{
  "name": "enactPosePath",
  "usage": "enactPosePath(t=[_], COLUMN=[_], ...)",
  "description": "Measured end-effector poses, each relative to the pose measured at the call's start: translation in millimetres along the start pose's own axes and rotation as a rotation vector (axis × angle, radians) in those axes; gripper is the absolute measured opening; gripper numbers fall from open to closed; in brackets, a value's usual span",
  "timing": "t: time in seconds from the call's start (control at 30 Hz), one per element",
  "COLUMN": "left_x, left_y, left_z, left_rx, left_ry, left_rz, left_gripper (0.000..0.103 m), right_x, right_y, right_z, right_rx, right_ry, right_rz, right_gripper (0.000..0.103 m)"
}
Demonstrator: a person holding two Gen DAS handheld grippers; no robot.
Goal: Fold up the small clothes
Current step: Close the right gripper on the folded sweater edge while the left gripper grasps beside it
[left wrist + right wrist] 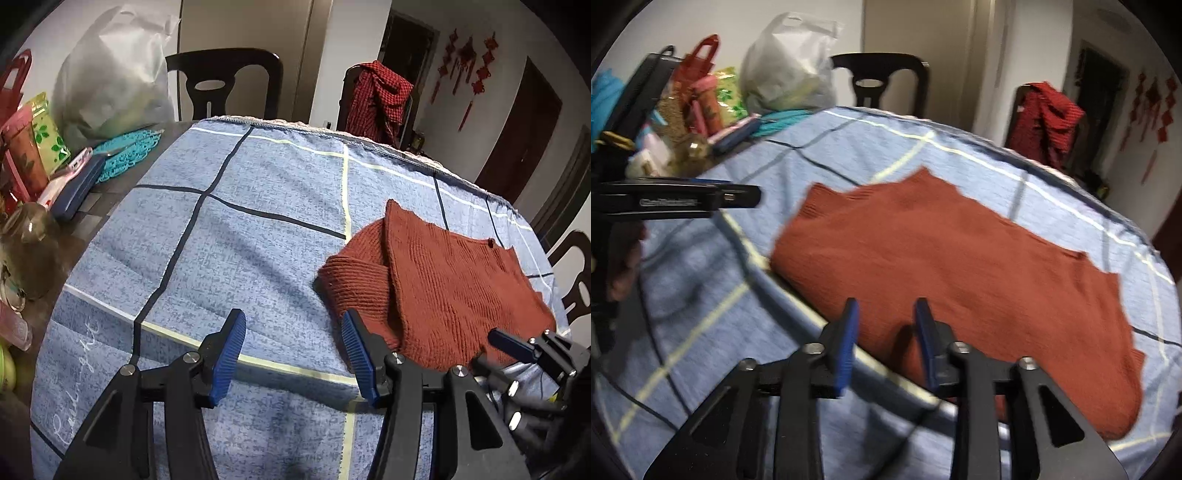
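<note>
Left claw point(293, 334) spread wide, right claw point(886, 321) parted, empty, over blurred rust sweater point(960, 266), hem cut off.

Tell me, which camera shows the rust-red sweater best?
The right wrist view: the whole rust-red sweater lies spread across the middle, though slightly blurred. The left wrist view is sharper but shows it at the right edge, partly behind the right gripper.

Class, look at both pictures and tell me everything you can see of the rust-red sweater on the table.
The sweater is a rust-red ribbed knit, soft and thick-looking. It lies flat on the blue checked cloth, already partly folded: one layer is turned over another, and a ribbed cuff or hem sticks out at its left end. Its edges are uneven. The right hand-held gripper is open at its near edge, fingers astride the fabric without pinching it. The left hand-held gripper is open beside it, over the cloth.
</note>
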State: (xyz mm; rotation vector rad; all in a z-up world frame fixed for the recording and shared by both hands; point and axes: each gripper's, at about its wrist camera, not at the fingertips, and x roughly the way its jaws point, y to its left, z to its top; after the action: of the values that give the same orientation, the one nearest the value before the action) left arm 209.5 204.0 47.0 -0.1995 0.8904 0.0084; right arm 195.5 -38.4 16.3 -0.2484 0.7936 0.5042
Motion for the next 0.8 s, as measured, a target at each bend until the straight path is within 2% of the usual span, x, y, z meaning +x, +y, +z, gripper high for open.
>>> enactPosePath(t=[0.07,0.13,0.33,0.43,0.6,0.8], left_x=[2.6,3.9,7.8,8.6,15.2,21.0], left_y=[4.4,6.8,17.2,18.4,22.4,22.2], left_z=[2.1,4.0,10.9,12.3,16.9,23.8], left_rx=[-0.015,-0.013,-0.042,-0.033,-0.053,-0.07], left_ry=[0.018,0.019,0.038,0.037,0.064,0.074], left_rz=[-0.025,-0.027,-0.065,-0.064,-0.105,-0.13], left_gripper=[0.058,0.059,0.06,0.06,0.061,0.062], right_x=[4.1,7.4,24.1,30.7,39.9,43.6], right_y=[8.9,17.0,42.9,51.6,57.1,66.5], right_z=[4.5,8.4,13.4,12.0,12.3,11.5], right_rx=[-0.003,-0.014,-0.108,-0.163,-0.192,-0.238], right_ry=[-0.017,-0.031,-0.003,0.012,0.025,0.023], right_rz=[0.061,0.067,0.026,-0.022,-0.093,-0.125], right_gripper=[0.057,0.057,0.057,0.057,0.057,0.057])
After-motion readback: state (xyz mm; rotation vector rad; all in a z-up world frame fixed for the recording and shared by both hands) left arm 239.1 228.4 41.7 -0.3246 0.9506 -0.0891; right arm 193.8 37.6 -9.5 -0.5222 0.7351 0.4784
